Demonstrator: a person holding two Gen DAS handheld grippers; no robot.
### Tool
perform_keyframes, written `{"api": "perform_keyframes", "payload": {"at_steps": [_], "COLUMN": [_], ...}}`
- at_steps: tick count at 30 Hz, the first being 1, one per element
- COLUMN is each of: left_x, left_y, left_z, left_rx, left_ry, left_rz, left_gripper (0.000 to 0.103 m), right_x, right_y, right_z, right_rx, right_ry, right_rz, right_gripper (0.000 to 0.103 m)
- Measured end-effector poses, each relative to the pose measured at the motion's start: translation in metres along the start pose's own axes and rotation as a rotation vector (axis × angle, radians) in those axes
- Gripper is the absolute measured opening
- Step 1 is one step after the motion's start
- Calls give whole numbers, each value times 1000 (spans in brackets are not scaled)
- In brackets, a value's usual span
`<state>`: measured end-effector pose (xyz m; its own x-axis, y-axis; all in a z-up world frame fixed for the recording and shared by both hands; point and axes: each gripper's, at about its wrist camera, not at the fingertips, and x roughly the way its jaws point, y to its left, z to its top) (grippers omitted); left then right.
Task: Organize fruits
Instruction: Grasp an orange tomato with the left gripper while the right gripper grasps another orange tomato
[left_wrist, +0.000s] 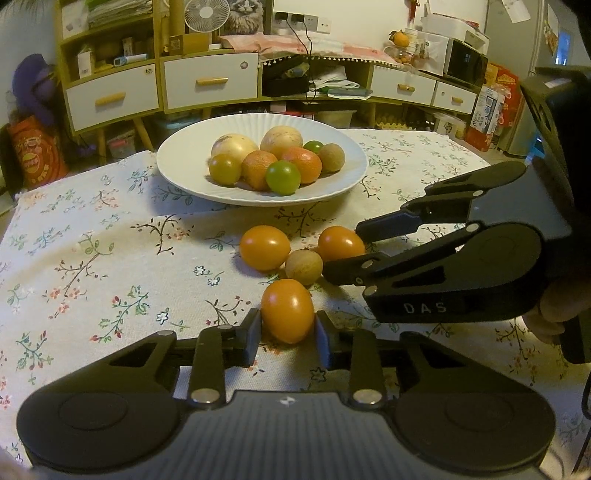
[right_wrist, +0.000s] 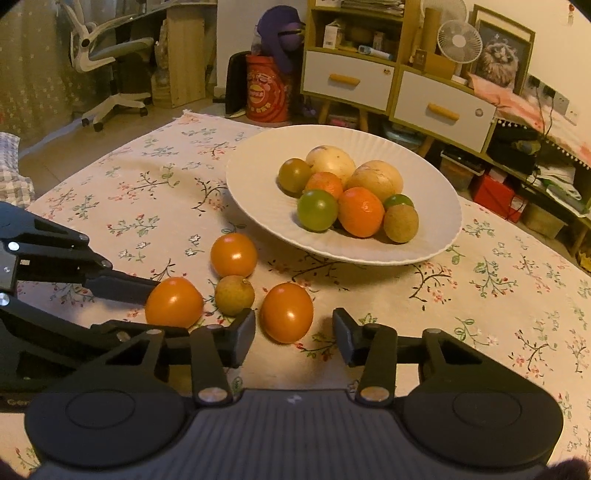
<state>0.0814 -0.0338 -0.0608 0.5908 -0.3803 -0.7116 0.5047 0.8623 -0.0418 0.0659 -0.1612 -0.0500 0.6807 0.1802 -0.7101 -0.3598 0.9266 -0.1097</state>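
Three orange tomatoes and one small brown longan (left_wrist: 303, 266) lie on the floral tablecloth in front of a white plate (left_wrist: 177, 162) heaped with fruit. My left gripper (left_wrist: 288, 334) has its jaws closed against the sides of the nearest orange tomato (left_wrist: 287, 310), which rests on the cloth. In the right wrist view that tomato (right_wrist: 173, 302) sits between the left gripper's fingers (right_wrist: 122, 286). My right gripper (right_wrist: 293, 334) is open around another orange tomato (right_wrist: 286, 312), with a gap on its right side. The third tomato (right_wrist: 233, 254) and the longan (right_wrist: 234, 294) lie free.
The plate (right_wrist: 424, 192) holds two pale round fruits, oranges, green fruits and a longan. Behind the table stand a drawer cabinet (left_wrist: 210, 83), a fan, a microwave and boxes; an office chair (right_wrist: 107, 59) is at the far left in the right wrist view.
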Motion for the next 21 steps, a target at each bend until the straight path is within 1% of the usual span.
{"api": "perform_keyframes", "payload": {"at_steps": [5,8,21], "left_x": [0,0,-3], "left_y": [0,1,4], "left_z": [0,0,3], "left_rx": [0,-2,-12], "left_ry": [0,-1,-11], "left_rz": [1,3,8], "left_gripper": [19,19,19], "right_x": [0,0,-5], "right_y": [0,0,-4], "right_z": [0,0,2], "right_rx": [2,3,3], "right_ry": [7,10,-3], "right_rz": [9,14,7], "right_gripper": [31,27,27]}}
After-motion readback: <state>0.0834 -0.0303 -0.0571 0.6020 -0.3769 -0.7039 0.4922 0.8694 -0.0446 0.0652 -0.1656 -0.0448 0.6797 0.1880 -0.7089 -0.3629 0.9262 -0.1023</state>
